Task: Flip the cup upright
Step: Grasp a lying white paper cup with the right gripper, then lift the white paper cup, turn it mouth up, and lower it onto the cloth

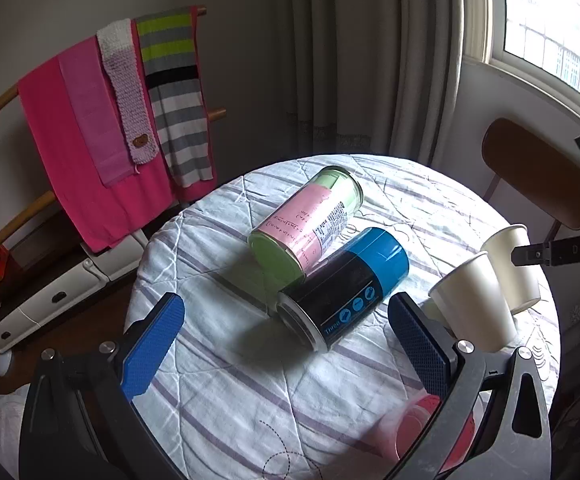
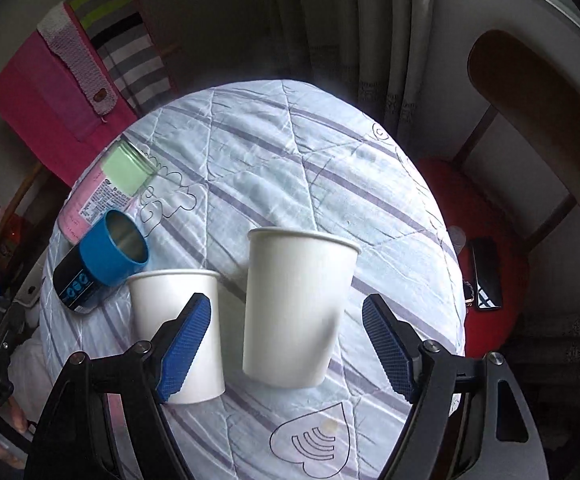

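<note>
Blue-padded jaws on both our grippers are spread wide, holding nothing. Our right gripper (image 2: 285, 344) frames a white paper cup (image 2: 296, 306) standing mouth-up on the striped tablecloth (image 2: 290, 152); second cup (image 2: 177, 332) beside it. Our left gripper (image 1: 285, 344) faces two toppled cans (image 1: 346, 284).

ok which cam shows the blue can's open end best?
Right wrist. It looks straight into the blue can, showing its open mouth and shiny inner wall. The left wrist view shows the same can lying on its side, label and metal rim toward the camera, with the blue end pointing away.
</note>
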A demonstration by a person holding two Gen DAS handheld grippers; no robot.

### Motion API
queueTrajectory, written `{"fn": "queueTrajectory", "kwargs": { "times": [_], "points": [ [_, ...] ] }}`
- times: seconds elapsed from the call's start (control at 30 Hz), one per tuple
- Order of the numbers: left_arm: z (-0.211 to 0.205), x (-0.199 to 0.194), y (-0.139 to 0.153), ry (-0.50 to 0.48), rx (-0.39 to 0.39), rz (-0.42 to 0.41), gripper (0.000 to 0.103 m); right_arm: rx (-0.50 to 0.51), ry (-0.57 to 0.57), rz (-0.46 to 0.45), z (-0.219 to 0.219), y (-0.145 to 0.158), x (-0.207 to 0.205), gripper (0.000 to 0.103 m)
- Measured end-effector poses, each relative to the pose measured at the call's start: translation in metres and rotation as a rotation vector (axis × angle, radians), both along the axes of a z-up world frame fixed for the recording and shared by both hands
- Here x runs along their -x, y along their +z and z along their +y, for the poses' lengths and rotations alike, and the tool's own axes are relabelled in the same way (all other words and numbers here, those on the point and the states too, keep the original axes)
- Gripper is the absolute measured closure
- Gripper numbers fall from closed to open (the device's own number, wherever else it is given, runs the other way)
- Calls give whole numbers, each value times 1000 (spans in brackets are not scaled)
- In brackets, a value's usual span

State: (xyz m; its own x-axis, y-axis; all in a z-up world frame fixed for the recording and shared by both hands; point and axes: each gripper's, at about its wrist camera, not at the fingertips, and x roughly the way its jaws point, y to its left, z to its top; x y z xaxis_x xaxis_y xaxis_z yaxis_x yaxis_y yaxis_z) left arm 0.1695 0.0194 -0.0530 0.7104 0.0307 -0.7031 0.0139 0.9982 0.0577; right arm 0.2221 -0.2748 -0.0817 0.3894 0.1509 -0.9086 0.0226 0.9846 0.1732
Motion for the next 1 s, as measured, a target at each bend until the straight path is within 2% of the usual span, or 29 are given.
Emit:
{"fn": "queueTrajectory", "kwargs": {
  "times": [0.13, 0.27, 0.3, 0.4, 0.47, 0.57, 0.7, 0.77, 0.83, 1.0],
  "points": [
    [1, -10, -8, 8, -13, 16, 0, -67, -2, 72, -10, -15, -20, 24],
    [2, -15, -13, 6, -8, 26, 0, -127, 17, 116, -13, -24, -33, 36],
    [2, -15, -14, 3, -7, 28, 0, -126, 16, 115, -13, -26, -34, 36],
    [0, -13, -14, -8, -10, 27, 0, -106, 29, 61, -9, -22, -30, 37],
    [0, -12, -14, -9, -7, 25, 0, -117, 57, -31, -7, -12, -22, 37],
    [-1, -10, -14, -8, -6, 25, 0, -79, 79, -172, -3, -1, -8, 37],
    [-2, -2, -15, -10, -12, 29, 0, 1, 50, -310, -4, -2, 16, 37],
    [-4, 2, -15, -10, -17, 31, 0, 5, 61, -385, -3, -4, 34, 37],
    [-5, 6, -14, -12, -18, 30, 0, 5, 47, -438, -6, -7, 48, 37],
    [-9, 17, -10, -12, -23, 25, 0, -24, 27, -499, -12, -10, 73, 36]
  ]
}}
